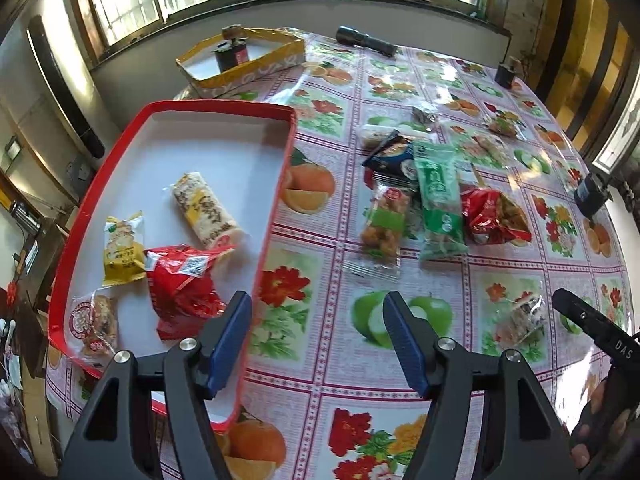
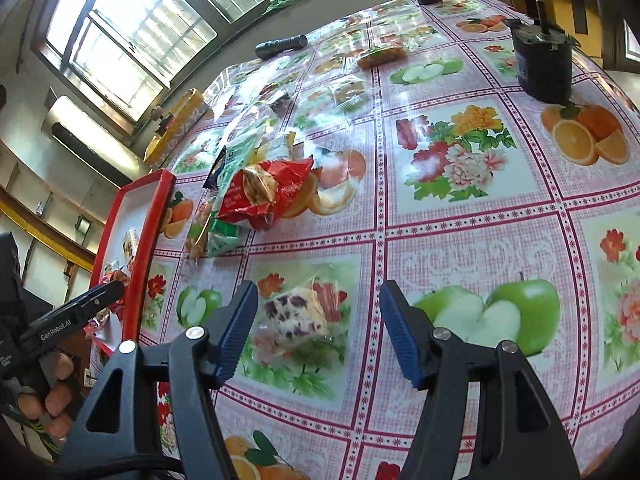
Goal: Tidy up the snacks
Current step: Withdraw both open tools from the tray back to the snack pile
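Observation:
A red-rimmed white tray [image 1: 280, 184] lies at the left of the table and holds several snacks, among them a red packet [image 1: 180, 280] and a yellow packet [image 1: 122, 252]. My left gripper [image 1: 316, 312] is open and empty just right of the tray's near corner. A pile of snacks lies mid-table: a green packet [image 1: 438, 200], a red bag [image 1: 494, 216] and a clear packet of fried pieces [image 1: 384, 220]. My right gripper [image 2: 318, 304] is open above a clear-wrapped nougat piece [image 2: 296, 312], which lies on the cloth between its fingers. The tray also shows in the right wrist view [image 2: 140, 240].
A yellow box [image 1: 256, 68] with a small dark motor stands at the back left. A black flashlight [image 1: 366, 42] lies at the far edge. A dark cylinder [image 2: 542, 68] stands at the right. More wrapped snacks [image 2: 380, 54] lie further back. The right gripper's body [image 1: 592, 328] is at the right.

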Action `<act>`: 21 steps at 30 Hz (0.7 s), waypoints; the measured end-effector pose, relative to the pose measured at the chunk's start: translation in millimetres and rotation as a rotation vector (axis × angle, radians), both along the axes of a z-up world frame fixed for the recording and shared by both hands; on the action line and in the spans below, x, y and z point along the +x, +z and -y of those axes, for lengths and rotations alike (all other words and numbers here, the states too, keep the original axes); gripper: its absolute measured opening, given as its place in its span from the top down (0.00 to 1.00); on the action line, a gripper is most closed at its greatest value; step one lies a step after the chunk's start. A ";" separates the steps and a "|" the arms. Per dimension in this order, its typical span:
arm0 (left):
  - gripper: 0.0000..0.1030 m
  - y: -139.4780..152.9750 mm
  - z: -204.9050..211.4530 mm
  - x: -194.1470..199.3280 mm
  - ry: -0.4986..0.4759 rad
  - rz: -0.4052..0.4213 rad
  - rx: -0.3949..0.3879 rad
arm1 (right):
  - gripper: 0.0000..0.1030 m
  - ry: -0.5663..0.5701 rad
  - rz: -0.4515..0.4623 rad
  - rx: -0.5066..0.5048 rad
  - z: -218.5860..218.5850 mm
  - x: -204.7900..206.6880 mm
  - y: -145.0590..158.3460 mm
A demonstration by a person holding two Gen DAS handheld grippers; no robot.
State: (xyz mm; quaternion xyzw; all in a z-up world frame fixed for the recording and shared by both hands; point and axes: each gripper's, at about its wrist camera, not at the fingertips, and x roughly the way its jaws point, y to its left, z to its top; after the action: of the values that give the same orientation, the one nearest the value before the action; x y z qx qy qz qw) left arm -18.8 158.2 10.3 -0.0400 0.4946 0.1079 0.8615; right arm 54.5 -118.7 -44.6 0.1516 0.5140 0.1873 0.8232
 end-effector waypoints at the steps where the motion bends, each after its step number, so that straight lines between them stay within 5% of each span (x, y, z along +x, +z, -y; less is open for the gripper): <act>1: 0.34 -0.1 1.8 0.0 -0.005 -0.003 -0.001 | 0.36 0.005 0.005 -0.009 -2.1 -1.4 0.8; 10: 0.34 -10.4 2.9 26.8 -0.027 -0.022 -0.059 | 0.28 0.135 0.090 -0.190 -38.4 -16.6 4.1; 16: 0.34 -31.8 3.1 65.4 -0.043 -0.084 -0.058 | 0.28 0.160 0.115 -0.175 -34.9 -17.3 10.8; 21: 0.34 -51.7 15.8 85.6 -0.097 -0.135 -0.040 | 0.27 0.400 0.194 -0.169 -38.1 -11.4 25.2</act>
State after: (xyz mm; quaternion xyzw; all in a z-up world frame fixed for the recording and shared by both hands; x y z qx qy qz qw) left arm 66.8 142.5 -41.4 -0.0261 0.5548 0.0586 0.8295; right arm 43.0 -80.6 -19.5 -0.0413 0.4660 0.3169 0.8250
